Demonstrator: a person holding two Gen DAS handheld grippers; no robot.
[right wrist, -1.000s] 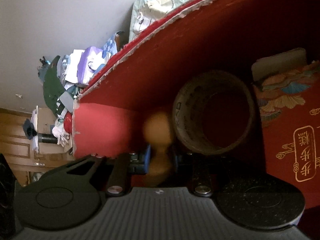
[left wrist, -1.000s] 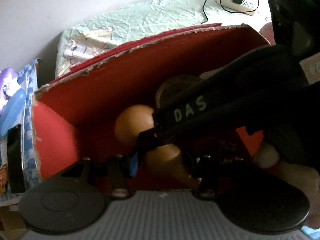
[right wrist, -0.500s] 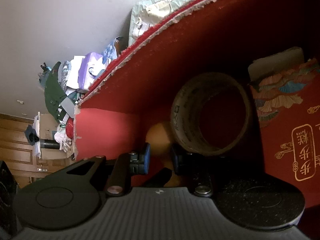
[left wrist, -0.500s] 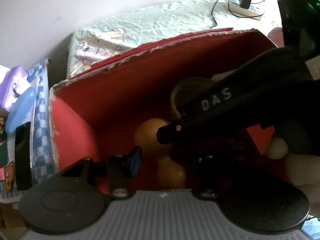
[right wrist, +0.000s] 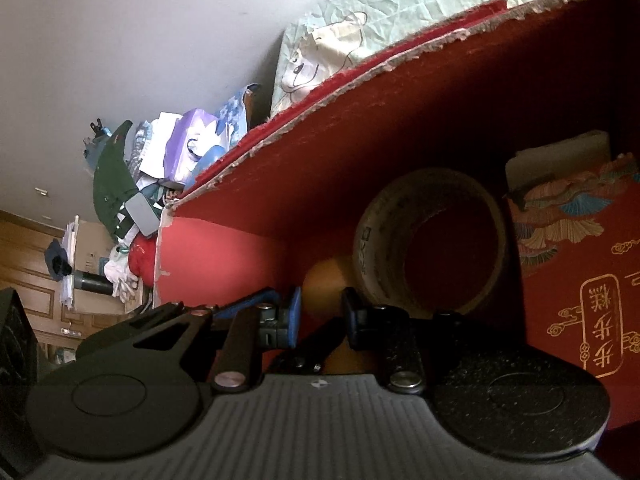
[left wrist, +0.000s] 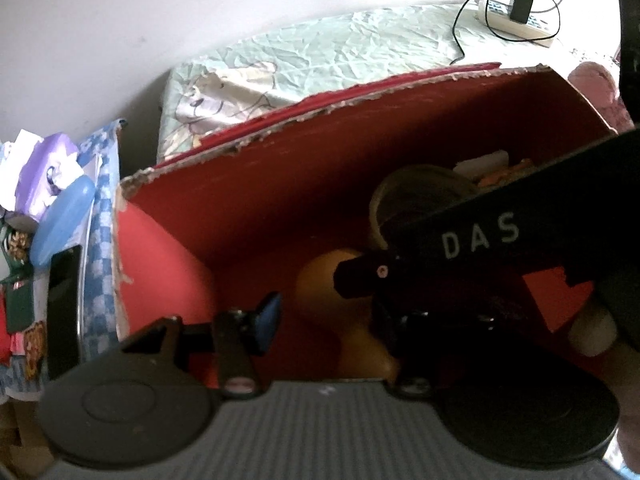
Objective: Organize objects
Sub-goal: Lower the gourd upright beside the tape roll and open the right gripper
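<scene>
Red cardboard fills both views: the torn-edged box [left wrist: 248,208] sits on a bed with a pale green sheet [left wrist: 340,56], and both grippers reach into it. Down on the box floor lies the orange gourd-shaped wooden piece [left wrist: 320,292], its round head showing, its narrower end partly lost behind the dark gear. The right gripper [right wrist: 320,312] has its jaws parted, blue pad on one side and black pad on the other, the orange head between them; whether either pad touches it is hard to make out. From the left wrist view, that same gripper's black arm marked "DAS" cuts across the frame and hides much of the box. The left gripper [left wrist: 328,320] stands with jaws wide, only its blue pad clear, the other finger swallowed in shadow. A tape roll [right wrist: 432,240] stands on edge just beside the orange piece, with a red patterned packet [right wrist: 580,280] next to it, cut off by the frame.
</scene>
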